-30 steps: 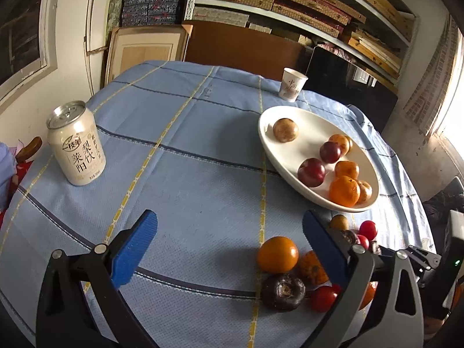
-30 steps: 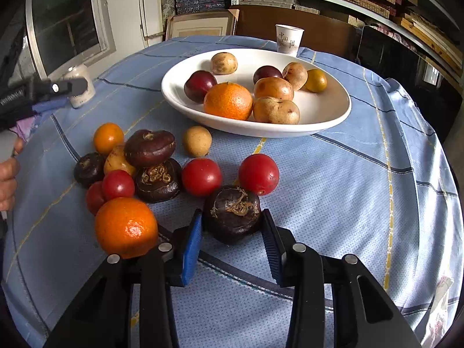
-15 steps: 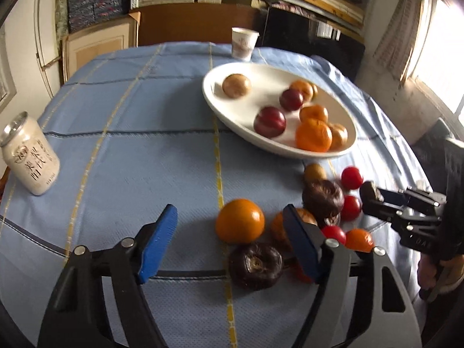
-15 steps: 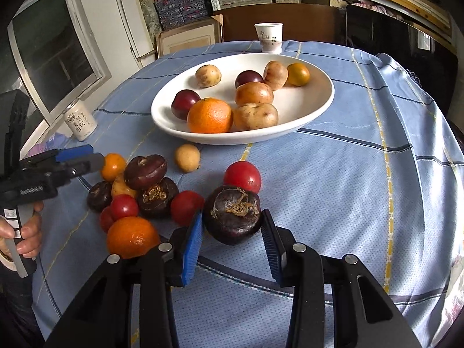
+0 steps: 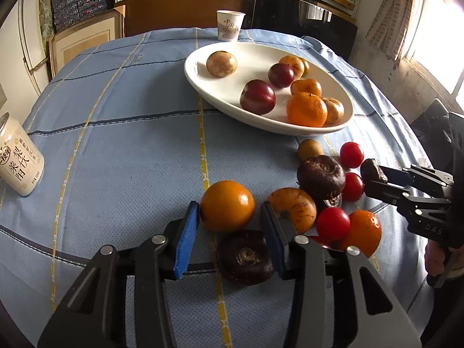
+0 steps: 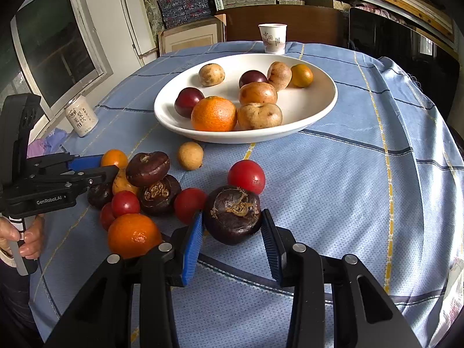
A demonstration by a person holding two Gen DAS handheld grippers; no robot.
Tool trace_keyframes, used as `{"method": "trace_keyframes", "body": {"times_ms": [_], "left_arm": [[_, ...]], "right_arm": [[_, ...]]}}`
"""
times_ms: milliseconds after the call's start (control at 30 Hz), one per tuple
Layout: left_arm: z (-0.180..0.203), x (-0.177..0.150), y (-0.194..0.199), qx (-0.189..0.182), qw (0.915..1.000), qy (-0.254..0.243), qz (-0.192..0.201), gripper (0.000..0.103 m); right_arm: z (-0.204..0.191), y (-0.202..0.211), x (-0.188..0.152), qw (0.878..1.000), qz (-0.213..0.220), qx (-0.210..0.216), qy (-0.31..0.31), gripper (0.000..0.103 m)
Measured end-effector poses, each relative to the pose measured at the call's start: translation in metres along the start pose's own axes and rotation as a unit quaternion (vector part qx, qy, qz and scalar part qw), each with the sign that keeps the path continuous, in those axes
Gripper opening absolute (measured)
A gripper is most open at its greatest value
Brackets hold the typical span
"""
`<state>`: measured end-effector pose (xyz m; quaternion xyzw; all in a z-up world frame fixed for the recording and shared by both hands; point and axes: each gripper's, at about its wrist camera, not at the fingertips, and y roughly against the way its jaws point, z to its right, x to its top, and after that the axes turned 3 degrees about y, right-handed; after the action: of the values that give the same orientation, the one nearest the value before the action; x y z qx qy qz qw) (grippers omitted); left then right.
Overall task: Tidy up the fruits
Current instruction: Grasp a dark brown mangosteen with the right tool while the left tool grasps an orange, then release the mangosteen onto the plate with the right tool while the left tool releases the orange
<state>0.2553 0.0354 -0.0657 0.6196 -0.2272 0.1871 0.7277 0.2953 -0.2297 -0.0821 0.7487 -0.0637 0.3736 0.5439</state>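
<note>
The left hand-held gripper [image 5: 230, 217], wide open a second ago over bare tabletop [image 5: 121, 145], has dropped toward the loose fruit; its jaws are closing around an orange fruit [image 5: 227, 206]. The right hand-held gripper [image 6: 232, 229] stays clamped on a dark fruit [image 6: 233, 214], near the white bowl [image 6: 319, 107].
</note>
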Motion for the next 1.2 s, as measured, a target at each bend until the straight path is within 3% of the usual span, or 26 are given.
{"method": "trace_keyframes", "body": {"times_ms": [467, 733, 833, 1033, 1133, 1200], "left_arm": [[0.0, 0.001, -0.001, -0.005, 0.9999, 0.004, 0.013, 0.039], [-0.001, 0.007, 0.021, -0.007, 0.9982, 0.009, 0.059, 0.039], [0.006, 0.025, 0.029, -0.014, 0.9968, 0.0, 0.078, 0.039], [0.017, 0.079, 0.012, -0.025, 0.9971, -0.018, 0.069, 0.039], [0.015, 0.107, -0.012, -0.015, 0.9988, -0.011, 0.045, 0.039], [0.013, 0.119, -0.026, -0.008, 0.9993, -0.009, 0.036, 0.039]], "right_arm": [[0.003, 0.006, 0.001, 1.0, 0.009, 0.009, -0.007, 0.041], [0.014, 0.024, 0.007, 0.997, 0.066, 0.016, -0.029, 0.04], [0.019, 0.026, 0.019, 0.993, 0.116, -0.009, -0.032, 0.04], [0.033, 0.016, 0.052, 0.985, 0.162, -0.014, -0.05, 0.04], [0.046, 0.002, 0.07, 0.985, 0.154, -0.038, -0.063, 0.04], [0.057, -0.009, 0.077, 0.986, 0.146, -0.028, -0.081, 0.04]]}}
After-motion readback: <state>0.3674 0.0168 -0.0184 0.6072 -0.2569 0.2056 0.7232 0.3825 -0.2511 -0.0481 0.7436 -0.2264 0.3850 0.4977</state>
